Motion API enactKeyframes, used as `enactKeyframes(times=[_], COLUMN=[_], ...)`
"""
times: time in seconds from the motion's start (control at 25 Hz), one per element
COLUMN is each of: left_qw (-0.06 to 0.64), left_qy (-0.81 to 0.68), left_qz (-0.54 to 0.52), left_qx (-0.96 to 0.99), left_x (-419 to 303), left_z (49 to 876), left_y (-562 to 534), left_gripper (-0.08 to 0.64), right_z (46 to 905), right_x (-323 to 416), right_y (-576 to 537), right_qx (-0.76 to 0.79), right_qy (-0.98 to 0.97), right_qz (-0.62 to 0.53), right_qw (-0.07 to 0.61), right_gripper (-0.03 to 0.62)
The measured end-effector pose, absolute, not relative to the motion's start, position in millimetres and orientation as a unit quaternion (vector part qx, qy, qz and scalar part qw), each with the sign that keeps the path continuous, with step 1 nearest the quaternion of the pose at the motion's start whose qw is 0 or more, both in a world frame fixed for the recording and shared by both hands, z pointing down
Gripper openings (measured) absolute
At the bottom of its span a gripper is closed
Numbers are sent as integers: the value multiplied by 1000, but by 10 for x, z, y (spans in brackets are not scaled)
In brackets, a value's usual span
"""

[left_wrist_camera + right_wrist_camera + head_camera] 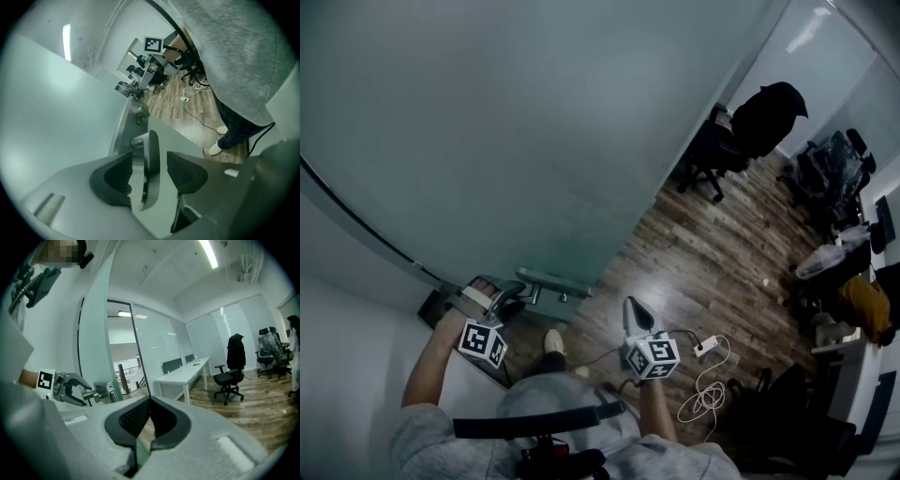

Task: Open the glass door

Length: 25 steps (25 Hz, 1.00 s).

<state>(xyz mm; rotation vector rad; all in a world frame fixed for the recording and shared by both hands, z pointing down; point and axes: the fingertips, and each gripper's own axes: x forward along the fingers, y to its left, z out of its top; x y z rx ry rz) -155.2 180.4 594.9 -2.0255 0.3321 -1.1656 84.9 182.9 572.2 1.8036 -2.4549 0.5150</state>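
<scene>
Office (722, 244), glass door (487, 141) handle (151, 154) between parted left gripper (151, 172), right gripper (150, 414) closed.

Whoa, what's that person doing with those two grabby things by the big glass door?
A person is working on opening the glass door with a hand-held gripper in each hand. The left gripper is at the metal door handle: its jaws stand open with the lever between them, and the pads are not pressing on it. The right gripper is shut with nothing in it, held out away from the door.
</scene>
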Motion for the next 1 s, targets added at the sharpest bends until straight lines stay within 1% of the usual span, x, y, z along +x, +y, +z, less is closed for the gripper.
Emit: enactKeyframes(times=[0.12,0.24,0.48,0.64,0.8,0.92,1.0], left_qw=[359,314,229,175,123,94,81], left_qy=[146,167,210,243,284,313,332], left_qz=[-442,-412,-313,-256,-177,-126,-97], left_qx=[-809,-839,-897,-919,-934,-937,-935], left_x=[-1572,-1555,-1415,-1311,-1210,-1166,-1141], left_z=[5814,5709,5331,5217,5001,4821,4769], left_y=[1856,1923,1993,2006,2000,2014,2048], left_gripper=[240,236,219,176,135,101,95], right_z=[5714,5762,5693,5661,5611,5537,5477], right_x=[872,892,860,852,831,795,798], right_y=[1842,1852,1859,1928,2019,2105,2165], right_qx=[585,586,584,585,583,583,587], right_qy=[-794,-793,-794,-794,-795,-796,-795], right_qz=[166,166,165,166,168,162,154], right_qw=[24,23,19,12,5,2,1], right_gripper=[2,2,2,2,2,2,2])
